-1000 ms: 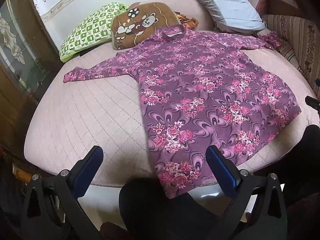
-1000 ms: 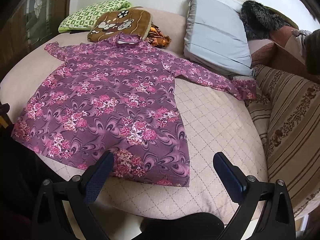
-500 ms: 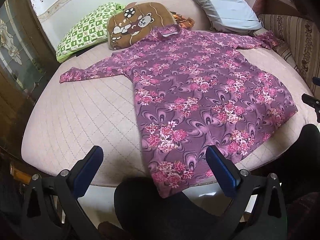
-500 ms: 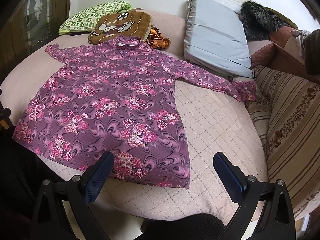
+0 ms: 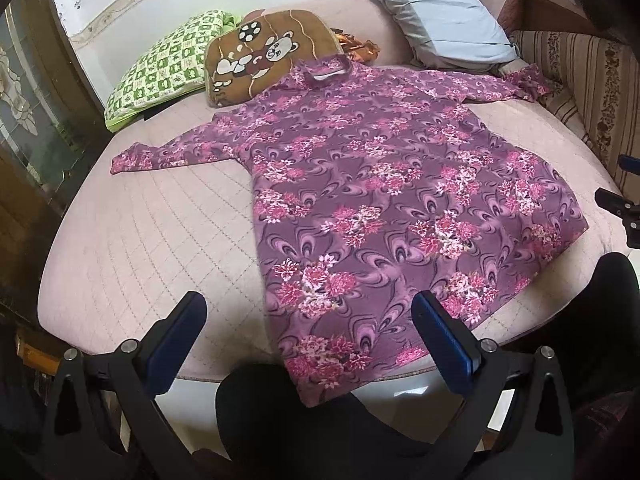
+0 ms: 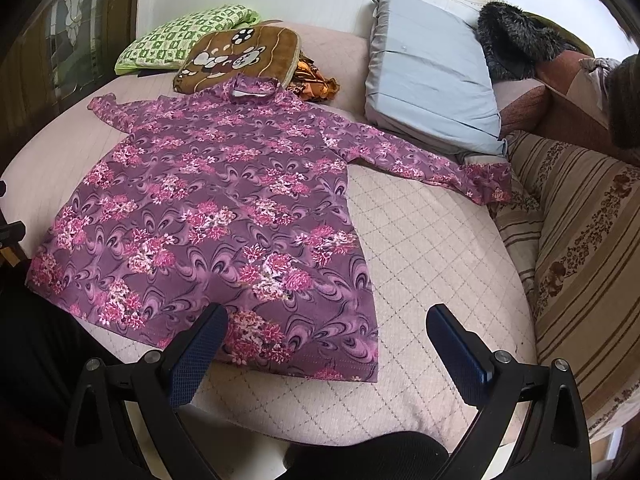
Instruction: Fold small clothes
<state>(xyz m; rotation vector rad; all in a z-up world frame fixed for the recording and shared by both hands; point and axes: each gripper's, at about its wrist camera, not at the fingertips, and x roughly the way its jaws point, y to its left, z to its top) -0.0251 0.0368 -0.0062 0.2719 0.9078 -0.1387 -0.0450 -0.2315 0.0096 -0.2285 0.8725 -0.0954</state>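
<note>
The quilted pink mattress (image 5: pixel 132 248) filled both views, pillows at its far edge. The purple floral top (image 5: pixel 380 200) lay spread flat on it, sleeves out, hem overhanging the near edge. I held my left gripper (image 5: pixel 308 344) and right gripper (image 6: pixel 326 354) above the hem, jaws wide apart, holding nothing. Risk: pinching a single layer (the fabric looked thin) would likely skew the fold.

Purple, pink-flowered shirt (image 5: pixel 384 200) on pale pink quilted bed (image 5: pixel 152 240); green checked pillow (image 5: pixel 160 68).
</note>
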